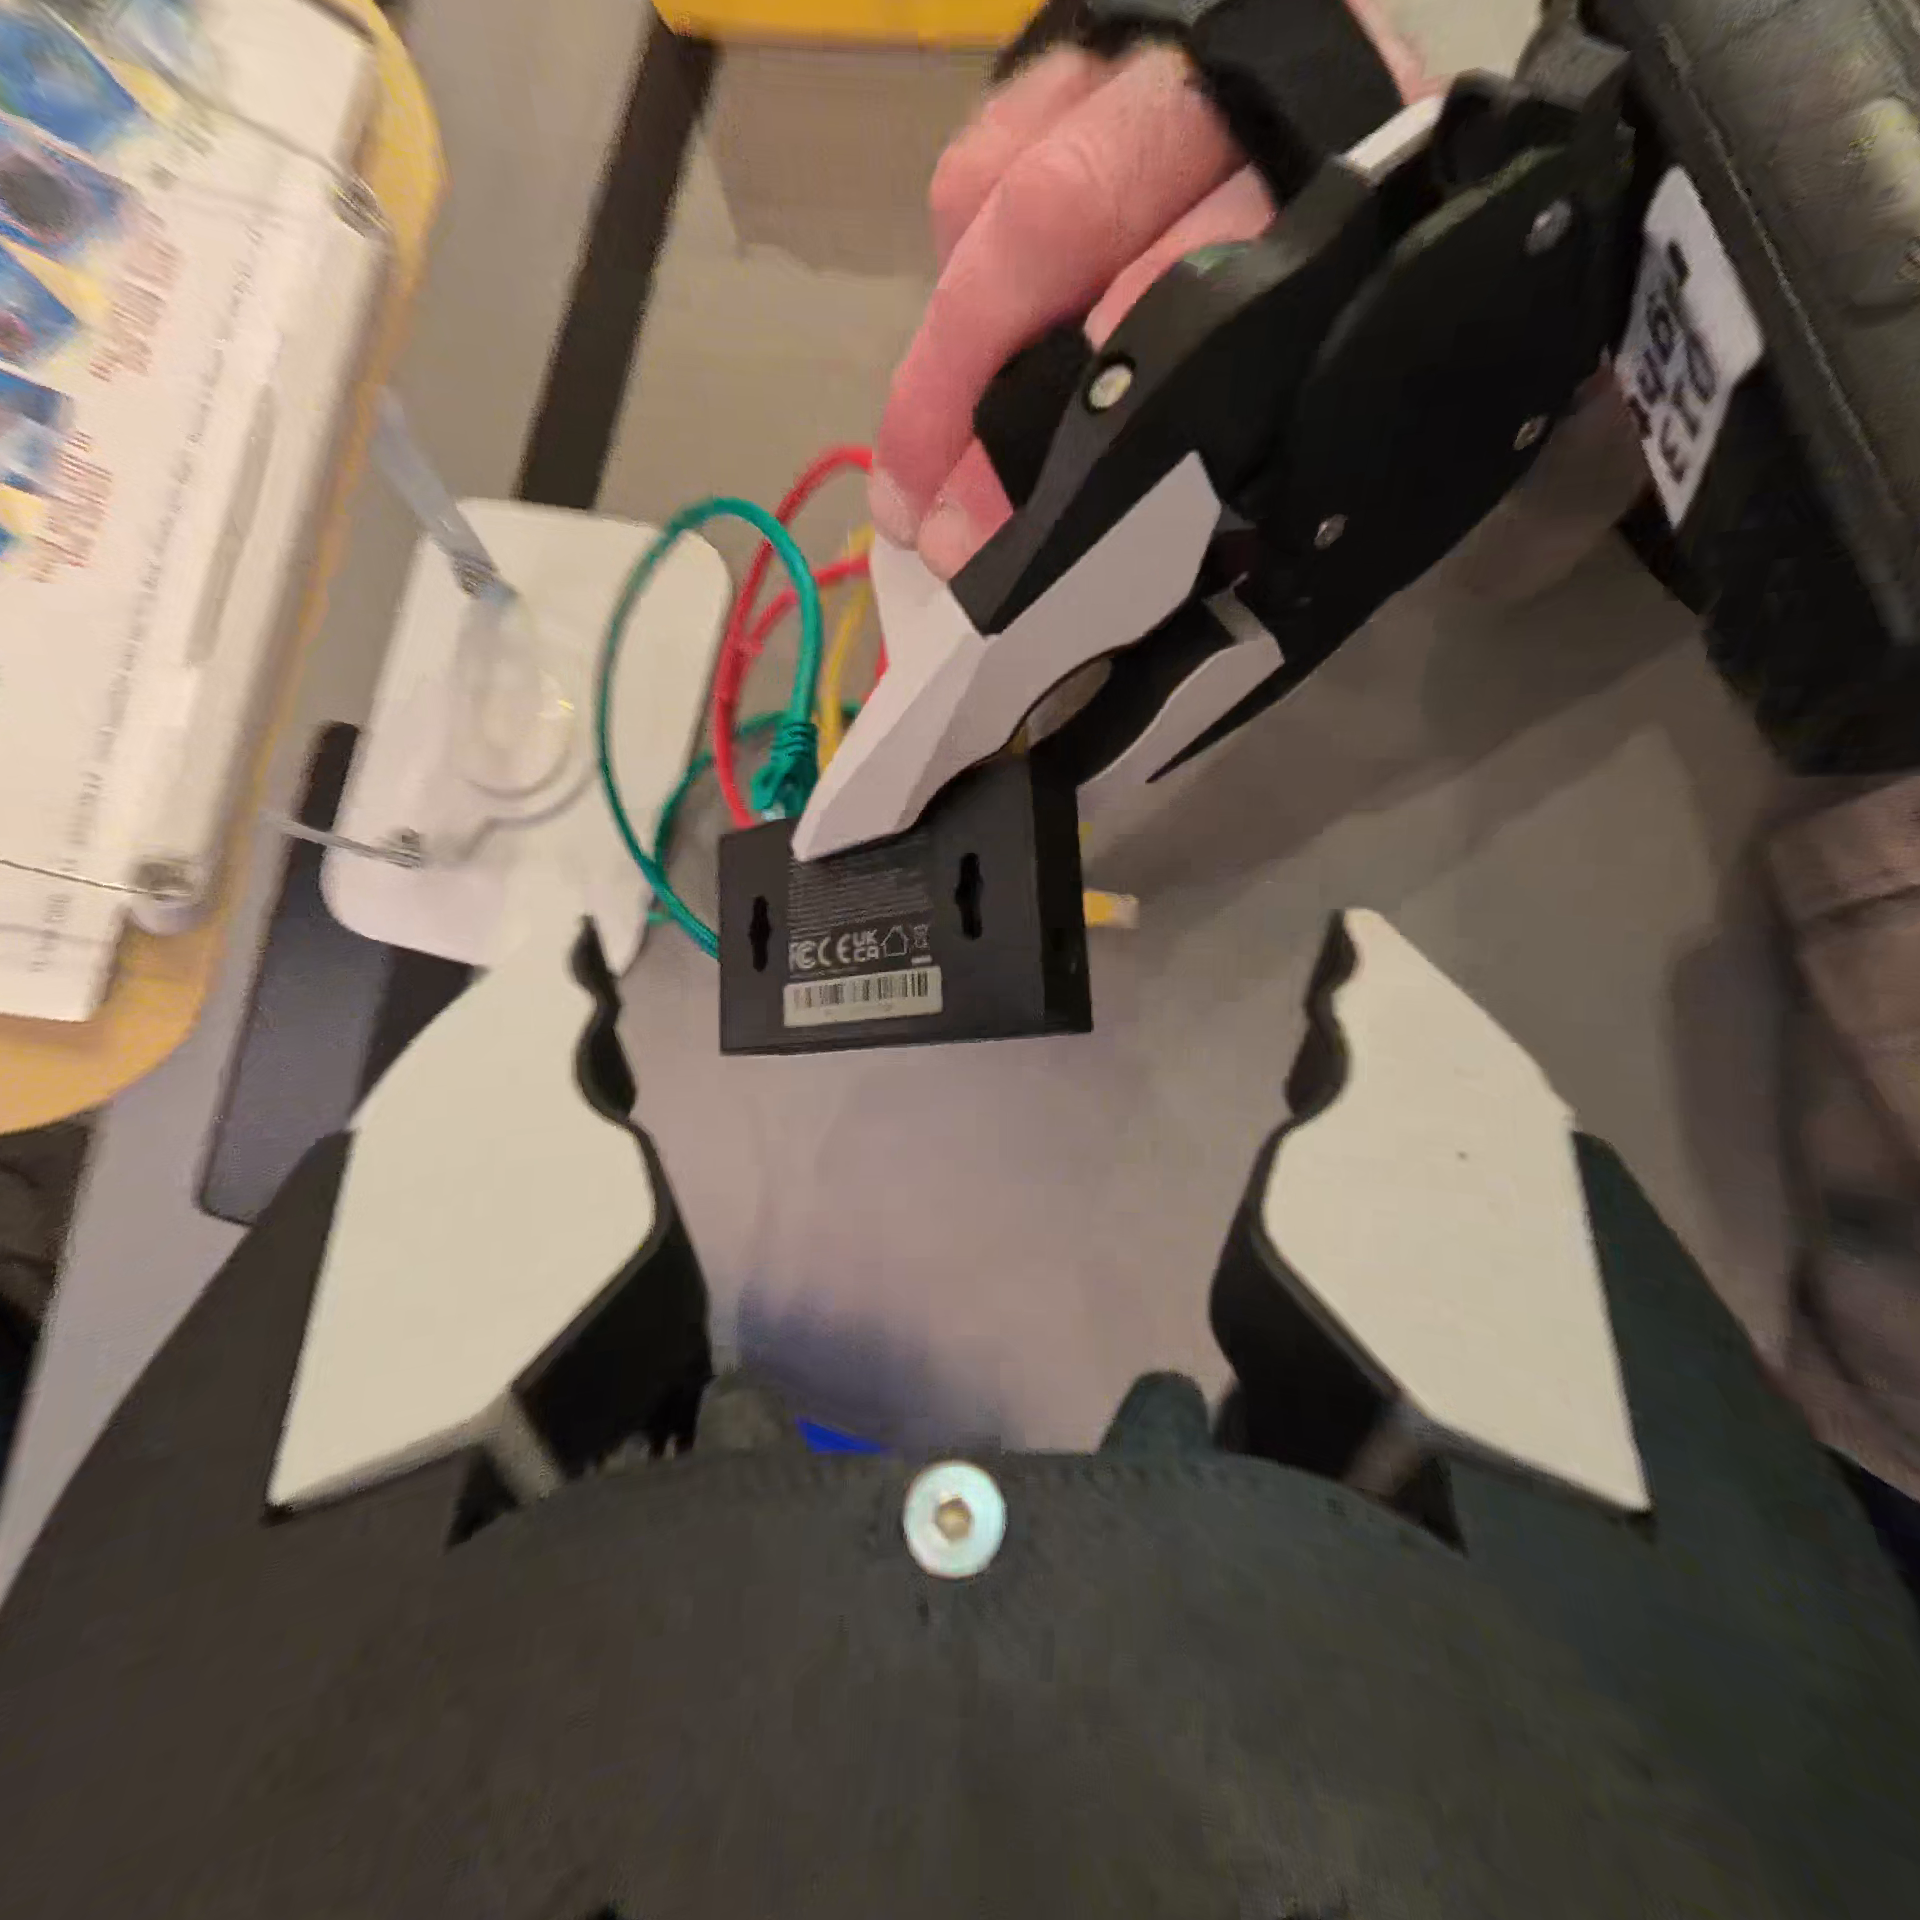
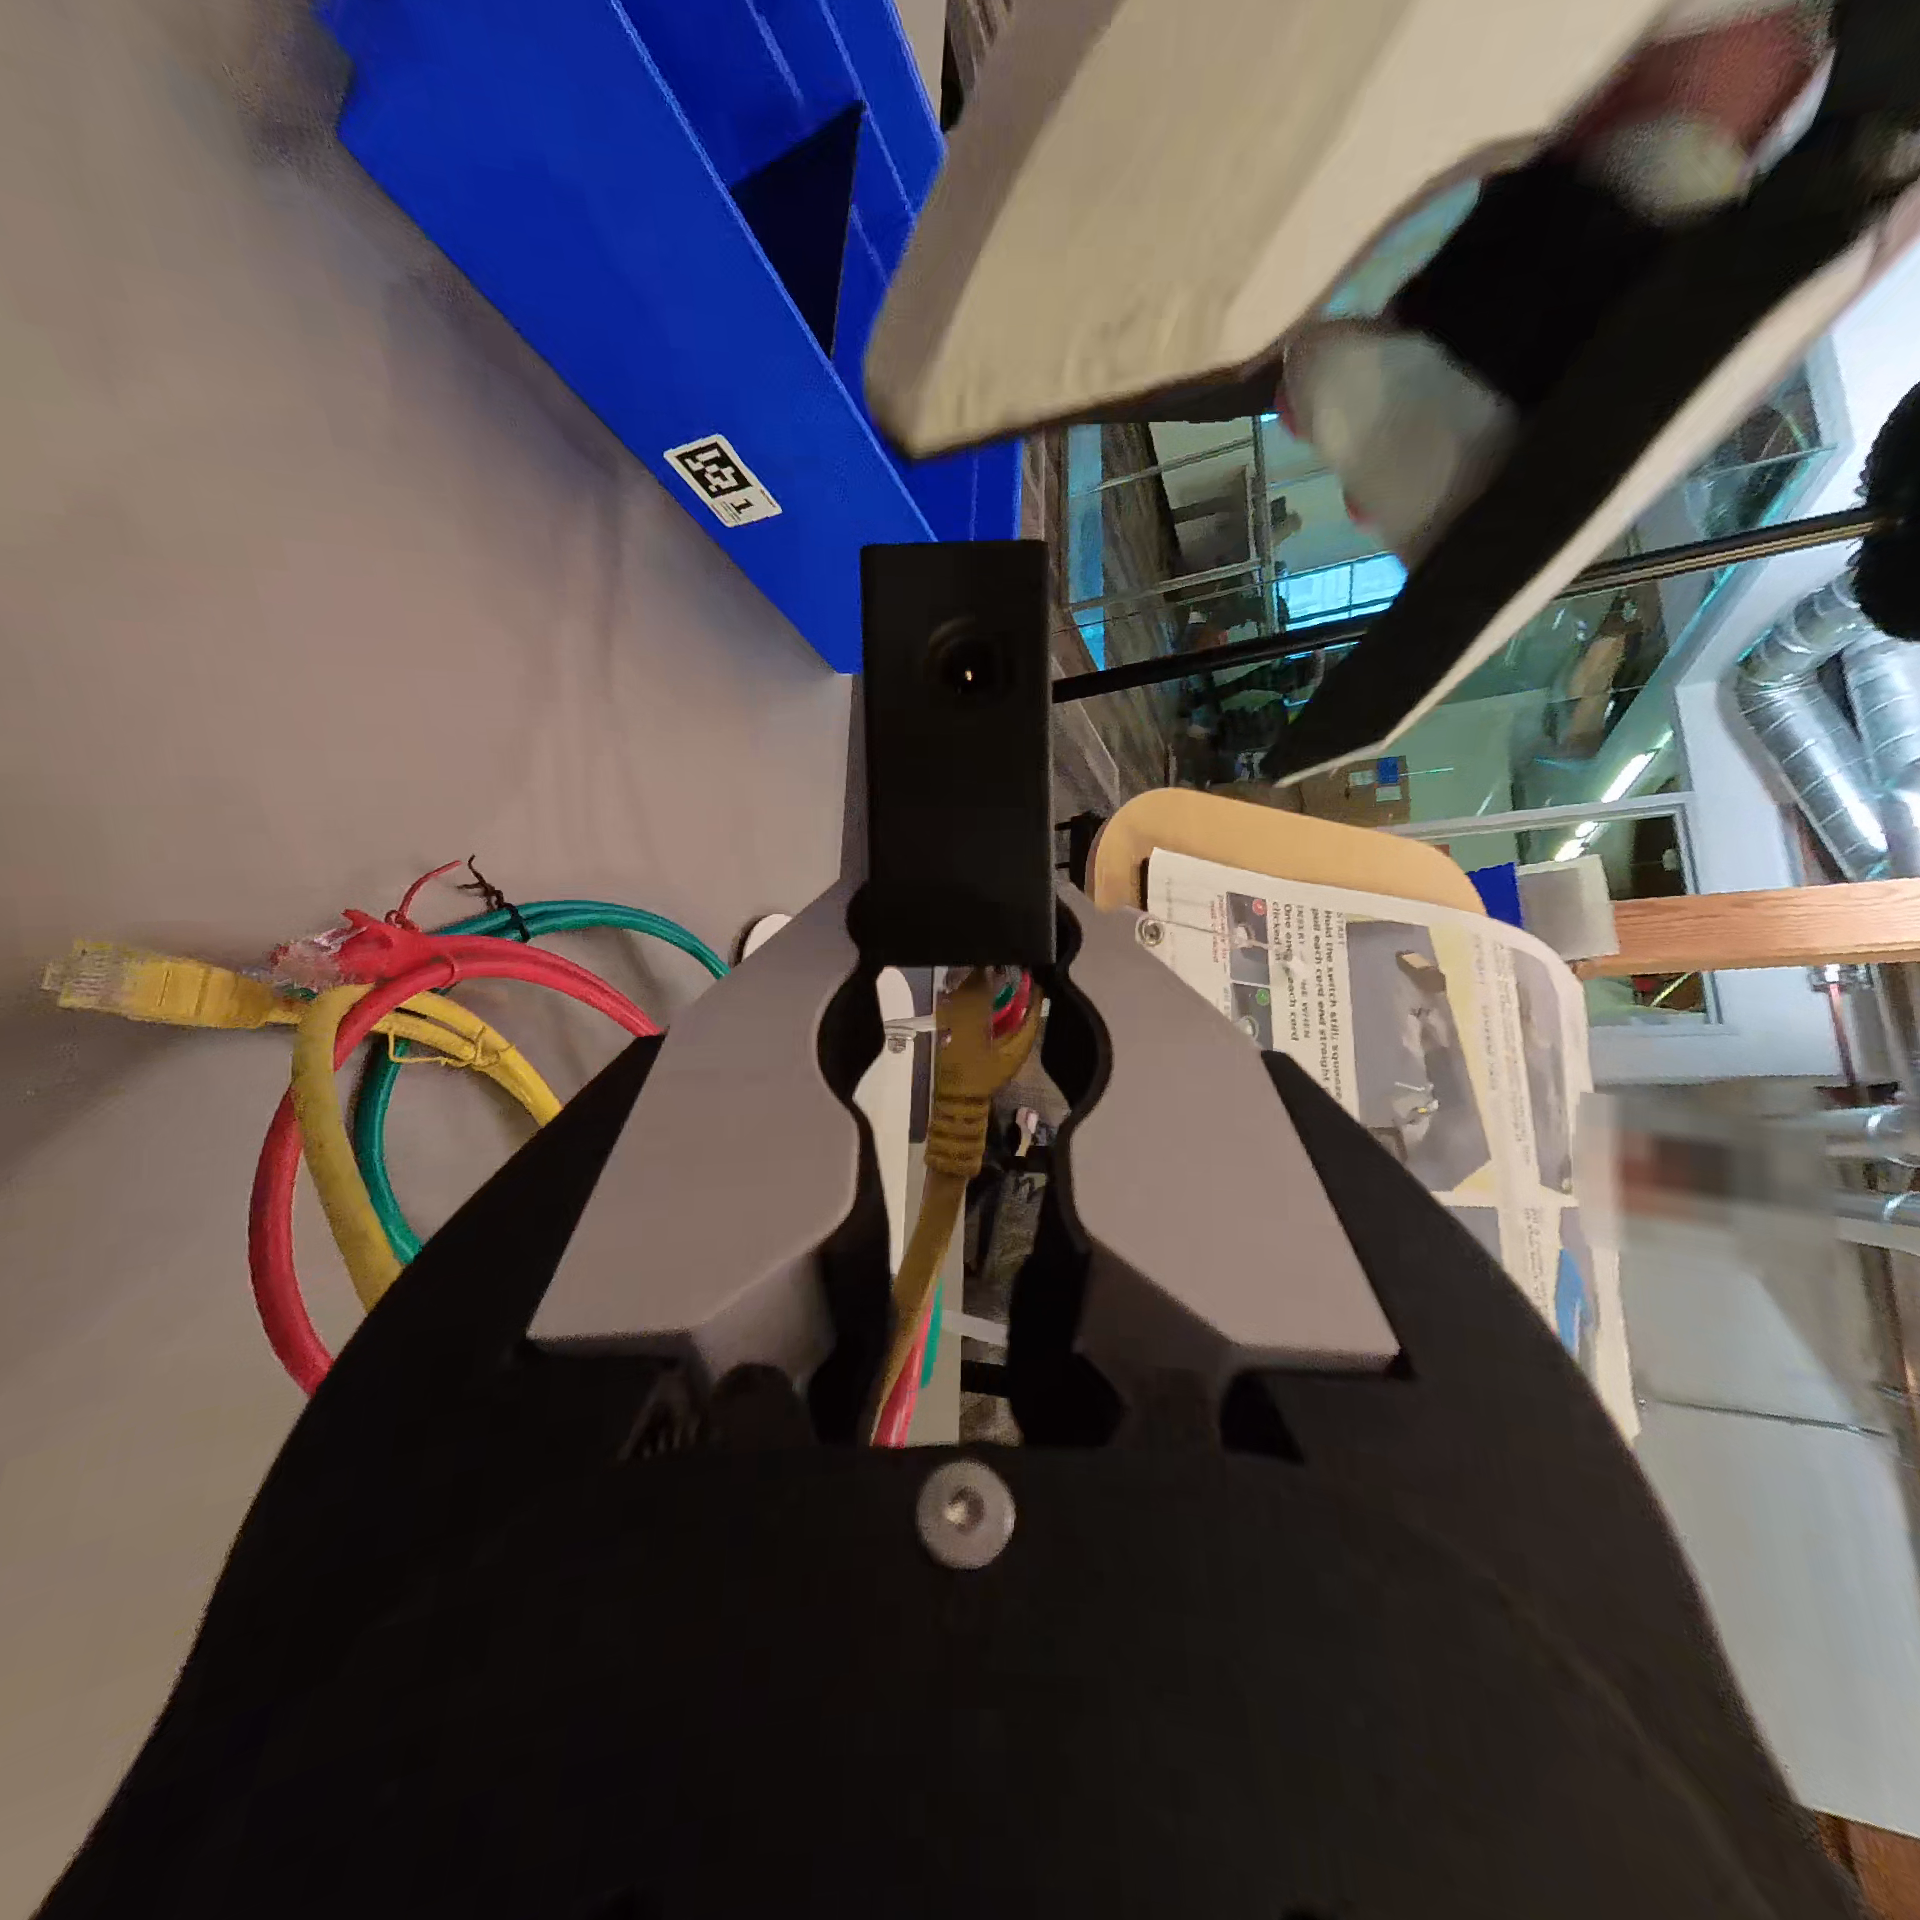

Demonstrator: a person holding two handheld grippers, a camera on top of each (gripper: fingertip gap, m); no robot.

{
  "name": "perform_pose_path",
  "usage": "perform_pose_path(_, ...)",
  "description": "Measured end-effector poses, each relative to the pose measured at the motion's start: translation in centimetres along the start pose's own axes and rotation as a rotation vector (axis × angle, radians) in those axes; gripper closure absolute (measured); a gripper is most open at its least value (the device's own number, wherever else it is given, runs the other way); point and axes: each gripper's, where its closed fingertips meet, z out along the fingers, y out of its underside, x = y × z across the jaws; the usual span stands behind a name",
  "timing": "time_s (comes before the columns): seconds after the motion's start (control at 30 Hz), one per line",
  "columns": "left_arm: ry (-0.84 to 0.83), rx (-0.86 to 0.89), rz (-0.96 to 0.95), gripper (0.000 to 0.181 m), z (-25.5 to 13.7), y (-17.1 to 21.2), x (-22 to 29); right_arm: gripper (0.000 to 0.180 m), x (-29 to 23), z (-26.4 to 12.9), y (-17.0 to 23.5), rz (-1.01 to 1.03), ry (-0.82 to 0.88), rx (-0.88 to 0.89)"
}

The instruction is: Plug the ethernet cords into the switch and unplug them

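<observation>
Matt black plastic switch (image 1: 904,935); glossy rubbery cords (image 2: 312,1091).

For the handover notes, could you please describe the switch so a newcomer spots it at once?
Look at the grey table, beside the blue bin. Above the tangled cords, the right tongs pinch the switch: the only small black box, with a barcode sticker underneath.

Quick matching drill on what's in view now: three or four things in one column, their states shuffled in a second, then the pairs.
Things
1. switch
2. left gripper
3. yellow cord plug
4. blue bin

States
A. open, holding nothing
B. lying loose on the table
C. clamped in the right gripper
D. standing beyond the cords

Pairs: 1-C, 2-A, 3-B, 4-D
</observation>
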Motion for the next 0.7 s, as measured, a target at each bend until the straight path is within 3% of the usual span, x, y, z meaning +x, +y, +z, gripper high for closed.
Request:
perform_pose_path(0.07,0.089,-0.104,-0.037,0.047,0.5,0.5,0.1,0.156,-0.2,0.2,-0.5,-0.023,0.006,-0.006)
perform_pose_path(0.2,0.243,-0.273,-0.121,0.042,1.9,1.5,0.5,0.156,-0.1,0.2,-1.7,-0.057,0.043,-0.001)
perform_pose_path(0.43,0.310,-0.535,-0.136,0.038,3.5,3.7,0.4,0.156,-0.3,0.4,-2.4,-0.083,0.062,-0.003)
perform_pose_path(0.7,0.382,-0.637,-0.134,0.057,4.7,5.1,1.5,0.156,-0.1,0.2,-2.8,-0.089,0.066,-0.004)
